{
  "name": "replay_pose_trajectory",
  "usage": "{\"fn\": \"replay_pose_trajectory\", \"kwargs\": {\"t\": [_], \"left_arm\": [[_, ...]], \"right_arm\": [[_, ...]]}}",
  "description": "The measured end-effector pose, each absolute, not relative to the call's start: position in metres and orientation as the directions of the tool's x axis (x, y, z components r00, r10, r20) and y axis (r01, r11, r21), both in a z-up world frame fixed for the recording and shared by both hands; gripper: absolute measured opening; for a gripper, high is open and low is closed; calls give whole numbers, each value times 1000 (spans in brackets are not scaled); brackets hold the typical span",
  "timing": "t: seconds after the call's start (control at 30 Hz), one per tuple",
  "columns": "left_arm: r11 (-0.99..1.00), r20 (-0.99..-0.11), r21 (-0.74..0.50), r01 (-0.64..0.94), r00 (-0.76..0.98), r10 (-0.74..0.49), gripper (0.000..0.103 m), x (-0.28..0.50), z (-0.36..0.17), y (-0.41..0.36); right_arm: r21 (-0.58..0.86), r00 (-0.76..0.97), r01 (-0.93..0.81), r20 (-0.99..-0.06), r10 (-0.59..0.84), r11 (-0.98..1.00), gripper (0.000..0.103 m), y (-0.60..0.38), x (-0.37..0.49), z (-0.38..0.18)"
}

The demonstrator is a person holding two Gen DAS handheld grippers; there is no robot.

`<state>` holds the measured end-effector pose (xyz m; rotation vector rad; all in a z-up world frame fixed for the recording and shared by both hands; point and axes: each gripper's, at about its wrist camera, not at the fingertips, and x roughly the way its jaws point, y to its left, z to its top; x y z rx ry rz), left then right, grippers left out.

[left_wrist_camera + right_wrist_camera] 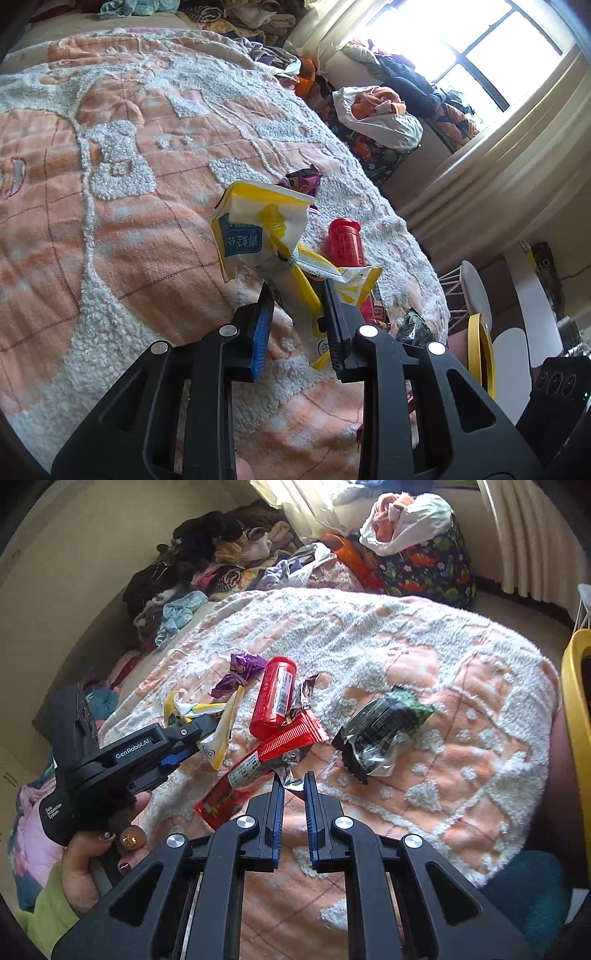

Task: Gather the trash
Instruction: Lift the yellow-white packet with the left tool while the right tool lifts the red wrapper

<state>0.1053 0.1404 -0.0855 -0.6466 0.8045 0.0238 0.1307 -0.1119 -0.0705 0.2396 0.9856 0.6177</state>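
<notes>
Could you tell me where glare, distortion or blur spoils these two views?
Left wrist view: the window is blown out to white, the bedspread bulges under fisheye curvature, and dark vignette cuts the corners. Right wrist view: the sunlit curtain at the top is overexposed and the bed edge bows, but the red wrapper and red tube stay sharp.

Sunlit window (476, 55), pleated curtain (532, 535) — cluttered bed (110, 184)
</notes>
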Motion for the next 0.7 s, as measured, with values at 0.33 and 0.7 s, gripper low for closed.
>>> {"fn": "replay_pose_trajectory", "kwargs": {"t": [0.33,0.7], "left_arm": [[838,-644,-517,-174,724,-247,20,108,-62,109],[865,-621,-495,-79,729,-288,20,109,-42,71]], "right_arm": [[427,468,-369,-682,562,825,11,-140,126,-56],[446,535,-317,-645,546,837,11,-180,128,-40]]}}
